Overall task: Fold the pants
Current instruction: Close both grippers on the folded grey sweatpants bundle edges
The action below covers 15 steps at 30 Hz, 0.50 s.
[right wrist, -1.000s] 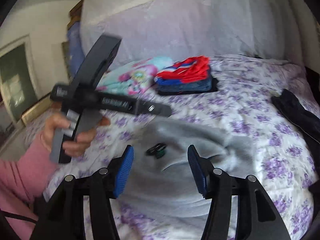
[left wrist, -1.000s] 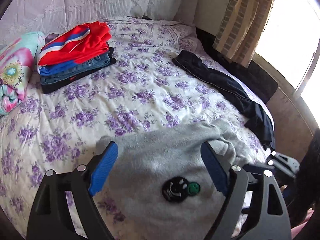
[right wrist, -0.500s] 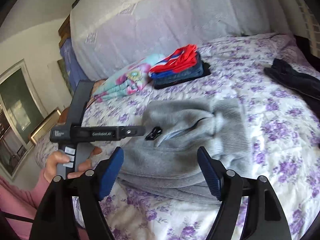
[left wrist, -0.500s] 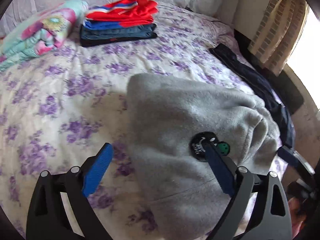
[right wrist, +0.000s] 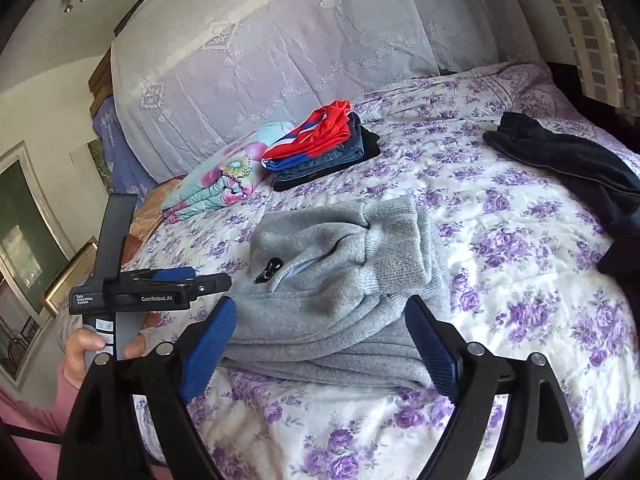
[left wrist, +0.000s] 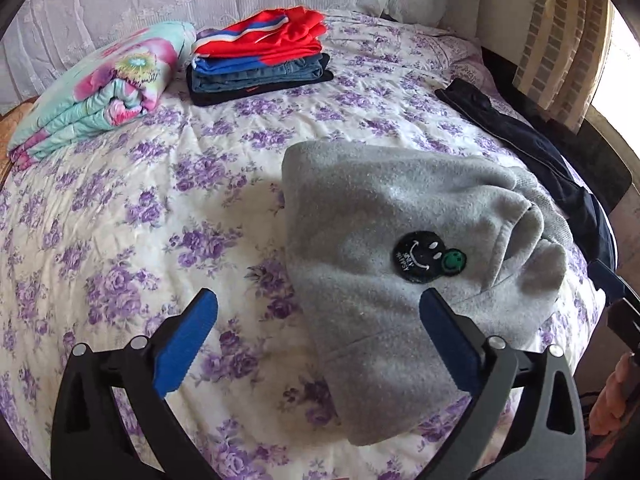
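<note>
Grey fleece pants [left wrist: 376, 236] with a black smiley patch lie folded in a bundle on the floral bedspread; they also show in the right wrist view [right wrist: 344, 280]. My left gripper [left wrist: 320, 332] is open and empty, hovering just in front of the bundle's near left part. My right gripper [right wrist: 320, 340] is open and empty, just short of the bundle's near edge. The left gripper also shows in the right wrist view [right wrist: 168, 280], held in a hand at the left. Dark pants [left wrist: 532, 148] lie unfolded at the bed's right edge, also in the right wrist view [right wrist: 568, 164].
A stack of folded clothes with a red top [left wrist: 260, 56] sits at the back of the bed, beside a folded floral blanket [left wrist: 100, 88]. Lace-covered pillows [right wrist: 280, 48] line the headboard. A curtain [left wrist: 560, 36] and window are at the right.
Both grippers have drawn back a little from the grey bundle and lifted. The left view has swung so the bundle sits more to the right. The pants lie still.
</note>
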Each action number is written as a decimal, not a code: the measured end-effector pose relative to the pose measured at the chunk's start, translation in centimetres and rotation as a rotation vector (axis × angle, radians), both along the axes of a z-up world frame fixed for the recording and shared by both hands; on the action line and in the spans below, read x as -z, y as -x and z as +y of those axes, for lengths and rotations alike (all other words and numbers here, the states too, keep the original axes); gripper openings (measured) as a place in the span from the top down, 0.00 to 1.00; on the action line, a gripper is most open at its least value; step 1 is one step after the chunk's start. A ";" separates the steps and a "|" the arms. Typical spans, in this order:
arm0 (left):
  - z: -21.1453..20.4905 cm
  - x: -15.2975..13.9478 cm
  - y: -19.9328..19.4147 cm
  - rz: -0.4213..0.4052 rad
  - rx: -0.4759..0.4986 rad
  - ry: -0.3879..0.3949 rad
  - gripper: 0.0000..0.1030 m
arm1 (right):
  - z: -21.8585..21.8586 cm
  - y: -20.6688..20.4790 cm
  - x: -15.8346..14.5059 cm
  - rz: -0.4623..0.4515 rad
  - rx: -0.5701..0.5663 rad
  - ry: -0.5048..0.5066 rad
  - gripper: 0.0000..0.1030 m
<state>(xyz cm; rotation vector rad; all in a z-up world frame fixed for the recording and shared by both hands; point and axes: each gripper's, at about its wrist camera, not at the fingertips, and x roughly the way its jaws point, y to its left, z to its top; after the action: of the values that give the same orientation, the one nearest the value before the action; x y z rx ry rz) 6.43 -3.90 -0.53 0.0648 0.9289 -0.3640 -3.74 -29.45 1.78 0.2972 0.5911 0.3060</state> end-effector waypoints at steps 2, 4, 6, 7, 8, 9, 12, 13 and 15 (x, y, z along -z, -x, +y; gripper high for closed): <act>0.6 0.5 -0.2 0.031 -0.015 0.015 0.04 | -0.4 0.0 -0.2 -0.005 0.018 0.004 0.11; 1.3 1.1 -0.5 0.074 -0.027 0.048 0.04 | -0.8 -0.1 -0.3 -0.004 0.031 0.003 0.10; 1.8 1.6 -0.6 0.114 -0.029 0.096 0.04 | -1.3 -0.2 -0.2 0.000 0.030 -0.017 0.10; 2.0 1.8 -0.6 0.131 -0.034 0.117 0.04 | -1.5 -0.3 -0.1 0.006 0.031 -0.028 0.10; 2.2 2.0 -0.6 0.142 -0.037 0.132 0.04 | -1.7 -0.4 0.0 0.014 0.031 -0.037 0.10; 2.4 2.2 -0.6 0.155 -0.042 0.147 0.04 | -1.9 -0.5 0.3 0.024 0.030 -0.047 0.10; 2.8 2.6 -0.2 0.174 -0.053 0.165 0.04 | -2.7 -0.9 0.9 0.052 0.049 -0.077 0.09; 2.9 2.7 -0.1 0.176 -0.052 0.170 0.04 | -3.1 -1.0 1.2 0.063 0.050 -0.100 0.09; 3.0 2.7 0.3 0.174 -0.043 0.176 0.04 | -4.1 -1.2 2.1 0.093 0.046 -0.164 0.09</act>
<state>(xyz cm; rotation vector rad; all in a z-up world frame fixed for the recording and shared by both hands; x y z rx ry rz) 6.10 -0.90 -3.18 -0.1500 1.0641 -0.4146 -2.56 -33.52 -0.27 0.4849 0.6514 0.2981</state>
